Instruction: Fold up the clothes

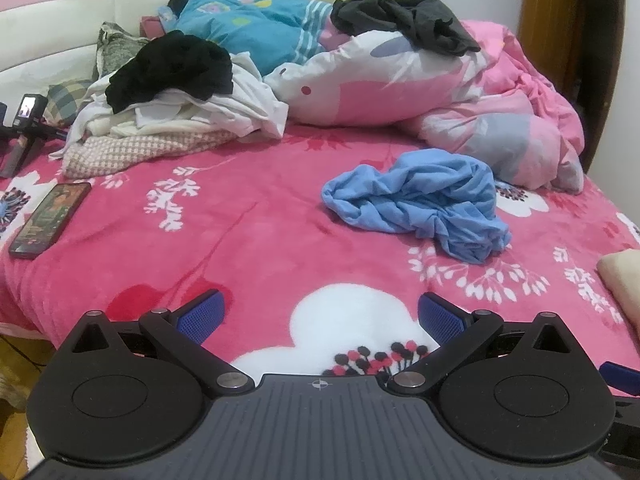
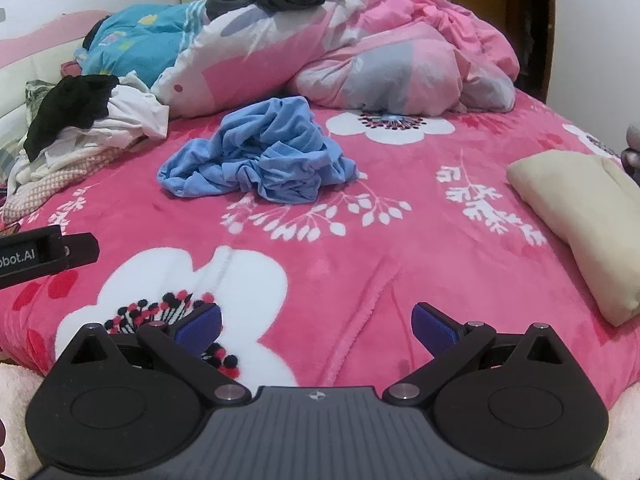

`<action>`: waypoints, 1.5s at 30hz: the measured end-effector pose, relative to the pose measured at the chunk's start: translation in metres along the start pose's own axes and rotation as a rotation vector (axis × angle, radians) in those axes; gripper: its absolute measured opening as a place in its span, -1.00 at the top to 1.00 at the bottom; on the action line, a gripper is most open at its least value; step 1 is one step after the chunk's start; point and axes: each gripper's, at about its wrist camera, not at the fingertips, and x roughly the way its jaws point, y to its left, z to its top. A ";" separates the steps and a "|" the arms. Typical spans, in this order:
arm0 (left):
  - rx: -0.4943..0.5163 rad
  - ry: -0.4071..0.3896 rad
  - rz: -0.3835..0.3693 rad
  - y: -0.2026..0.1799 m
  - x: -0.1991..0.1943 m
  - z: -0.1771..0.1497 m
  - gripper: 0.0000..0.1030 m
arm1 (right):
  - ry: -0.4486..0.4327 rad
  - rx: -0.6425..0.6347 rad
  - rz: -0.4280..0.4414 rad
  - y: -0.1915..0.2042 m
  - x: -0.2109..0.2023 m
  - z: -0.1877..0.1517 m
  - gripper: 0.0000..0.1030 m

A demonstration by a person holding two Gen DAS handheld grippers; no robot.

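Note:
A crumpled light-blue garment [image 1: 420, 204] [image 2: 264, 156] lies in a heap in the middle of the pink flowered bedspread [image 1: 248, 240] [image 2: 400, 264]. A folded cream garment [image 2: 580, 220] [image 1: 622, 280] rests at the bed's right side. My left gripper [image 1: 320, 314] hovers open over the near edge of the bed, well short of the blue garment, with nothing between its blue pads. My right gripper [image 2: 316, 326] is open too, low over the near edge and empty. Part of the left gripper's body [image 2: 44, 256] shows at the left of the right wrist view.
A pile of white, black and checked clothes [image 1: 172, 108] [image 2: 80, 132] sits at the back left. A rumpled pink quilt [image 1: 460, 92] [image 2: 400, 60] with a dark garment [image 1: 404, 20] on top fills the back. A phone [image 1: 50, 220] and a small camera on a tripod [image 1: 24, 120] lie at left.

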 end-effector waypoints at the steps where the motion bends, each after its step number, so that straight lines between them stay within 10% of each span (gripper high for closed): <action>1: 0.001 0.000 0.001 0.000 0.000 0.000 -1.00 | -0.001 0.000 0.001 0.000 0.000 0.000 -1.00; 45: 0.016 -0.026 0.062 -0.002 0.024 0.001 -1.00 | -0.066 -0.022 0.035 -0.014 0.012 0.013 -1.00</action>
